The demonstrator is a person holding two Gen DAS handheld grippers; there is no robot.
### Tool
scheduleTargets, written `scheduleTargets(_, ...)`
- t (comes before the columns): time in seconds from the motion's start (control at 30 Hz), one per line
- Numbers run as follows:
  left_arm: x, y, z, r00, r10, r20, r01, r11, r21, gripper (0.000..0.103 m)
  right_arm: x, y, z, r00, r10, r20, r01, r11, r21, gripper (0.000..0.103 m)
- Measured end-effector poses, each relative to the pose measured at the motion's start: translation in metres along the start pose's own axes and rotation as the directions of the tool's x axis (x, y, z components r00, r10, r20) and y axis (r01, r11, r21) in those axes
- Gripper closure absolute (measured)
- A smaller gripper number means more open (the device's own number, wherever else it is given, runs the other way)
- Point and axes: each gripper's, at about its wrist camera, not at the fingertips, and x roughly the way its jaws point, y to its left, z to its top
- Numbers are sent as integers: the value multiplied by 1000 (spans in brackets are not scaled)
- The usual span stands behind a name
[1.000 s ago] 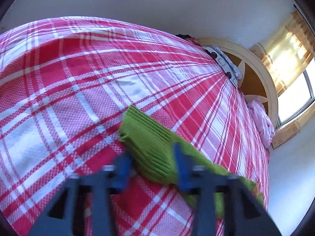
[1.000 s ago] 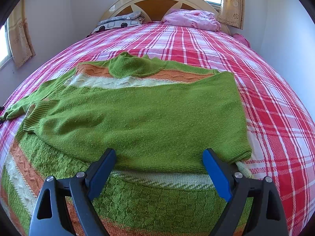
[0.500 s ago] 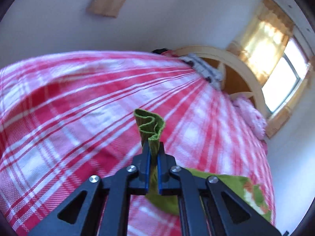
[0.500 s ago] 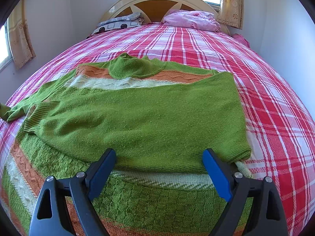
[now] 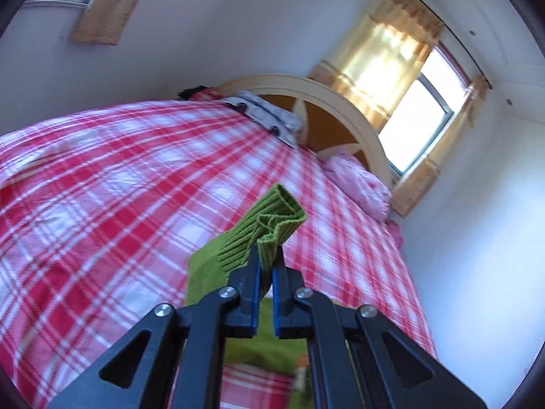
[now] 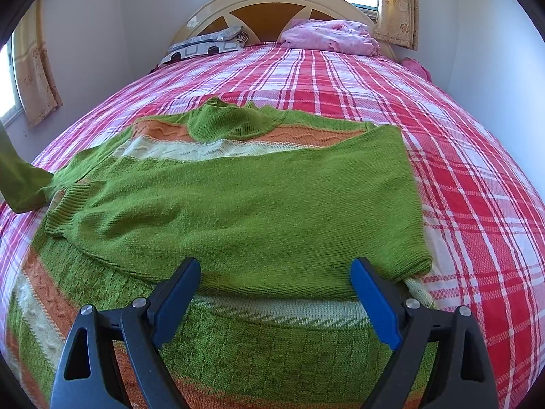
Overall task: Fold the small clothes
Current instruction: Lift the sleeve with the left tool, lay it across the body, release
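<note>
Left gripper (image 5: 266, 266) clamped on the ribbed cuff (image 5: 272, 225) of the sweater's sleeve, cuff bunched and sticking up past the fingertips, lifted clear of the bedspread (image 5: 112, 197); rest of the sleeve hangs down behind the left finger toward the sweater body at the bottom of the left view. Right gripper (image 6: 277, 294) released, jaws wide apart, holding nothing, hovering low over the sweater (image 6: 245, 204) near its hem end. Sweater is green with orange and cream stripes, spread flat on the red and white plaid bedspread (image 6: 460, 156), collar (image 6: 231, 122) pointing toward the headboard (image 6: 272, 10). One sleeve is already folded across the chest, its cuff toward the left side of the right view. The other sleeve (image 6: 20, 184) rises off the bedspread at the far left edge of that view. Pink bundle of cloth (image 6: 330, 35) lies against the headboard, a grey patterned pillow (image 6: 207, 46) just left of it. Window with yellow curtain (image 6: 398, 3) behind the headboard.
</note>
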Motion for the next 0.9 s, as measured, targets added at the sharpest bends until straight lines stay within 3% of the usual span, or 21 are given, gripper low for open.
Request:
scheduleTargets(0.43,11,-99,-15,987,-152,-56,157,983,96,97,-2,-3,-1,1000,16,14,-16,1000,16,12)
scheduleTargets(0.57,21,-131,-22,981,-177,-79,186,975,118,97,-15,-8,-1,997,-5,80,2,999,44,12)
scheduleTargets(0.73,32,-167,-33,965,-229,-128,245,962,125,98,-43,-17,10,994,52,99,-62,993,98,12)
scheduleTargets(0.83,32,-187,-39,955,-260,-142,279,951,131,97,-73,-17,13,985,29,171,-35,999,30,12)
scheduleTargets(0.9,30,-201,-42,950,-274,-150,295,944,144,97,-95,-21,10,965,-11,264,15,1000,-10,12)
